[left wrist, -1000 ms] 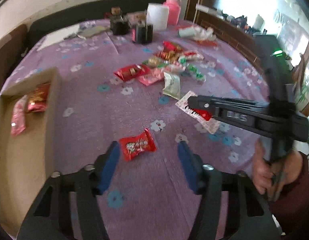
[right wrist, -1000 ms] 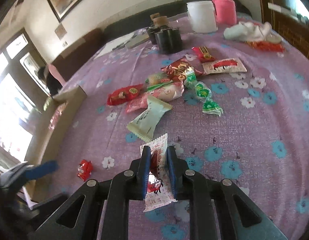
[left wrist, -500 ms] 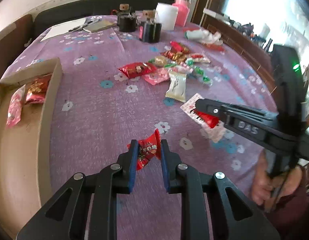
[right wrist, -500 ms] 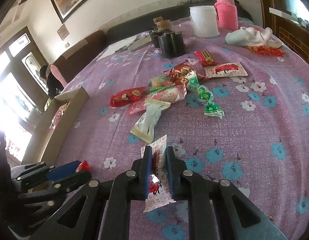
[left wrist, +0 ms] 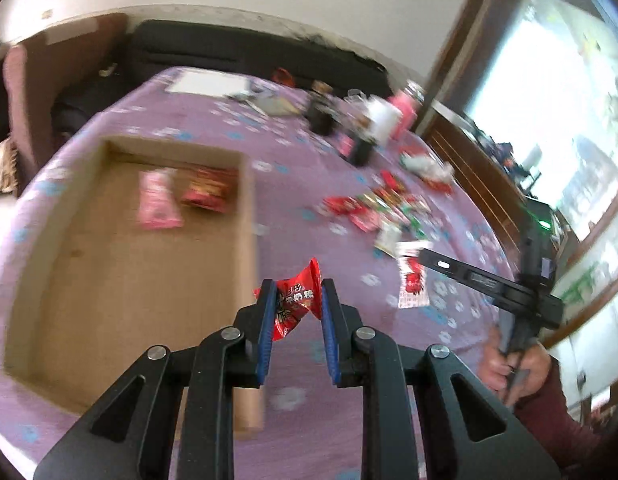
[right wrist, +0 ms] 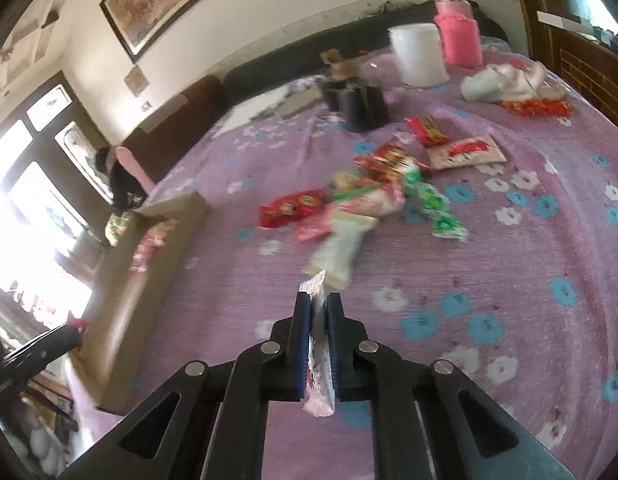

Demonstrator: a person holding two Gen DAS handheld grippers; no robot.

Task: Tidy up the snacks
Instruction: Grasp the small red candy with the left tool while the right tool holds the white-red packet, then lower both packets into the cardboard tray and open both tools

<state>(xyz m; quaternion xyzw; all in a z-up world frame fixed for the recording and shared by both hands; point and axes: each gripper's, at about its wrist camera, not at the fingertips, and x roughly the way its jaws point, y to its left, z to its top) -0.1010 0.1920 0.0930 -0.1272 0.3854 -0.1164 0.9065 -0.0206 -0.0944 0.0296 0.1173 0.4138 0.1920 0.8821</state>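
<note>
Both grippers have a snack each, up off the table.

We've got the red candy packet pinched in the left gripper, hanging just past the right wall of the cardboard box. Pink packet and red-gold packet lie at the box's 12 o'clock end. Our right gripper is clamped on the white-and-red sachet, with the snack pile at its 12 o'clock on the purple tablecloth.

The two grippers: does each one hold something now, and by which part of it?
Yes. The left gripper holds a small red candy packet across its middle. The right gripper holds a flat white and red packet edge-on, across its middle part.
</note>
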